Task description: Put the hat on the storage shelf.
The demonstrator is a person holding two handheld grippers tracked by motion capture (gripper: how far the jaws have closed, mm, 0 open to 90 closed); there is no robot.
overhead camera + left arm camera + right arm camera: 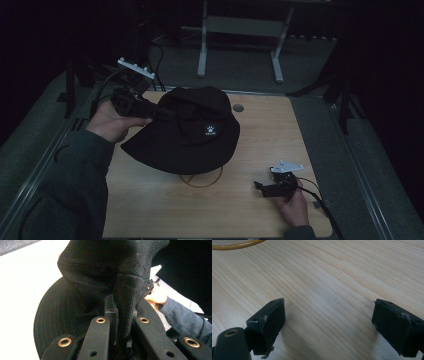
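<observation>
Item: black bucket hat (187, 132), held over wooden table (260, 135), above a yellow ring (201, 181).
Left gripper (150, 111) pinches crown fabric, likely mid-lift; right gripper (270, 189), jaws spread, rests right of hat. Next probably needs placement.

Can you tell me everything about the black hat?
The black hat is a soft bucket hat of ribbed-looking cloth with a wide stitched brim and a small white logo on the crown. It sits over the wooden table, above a yellow ring. The left gripper pinches a fold of its crown.
</observation>
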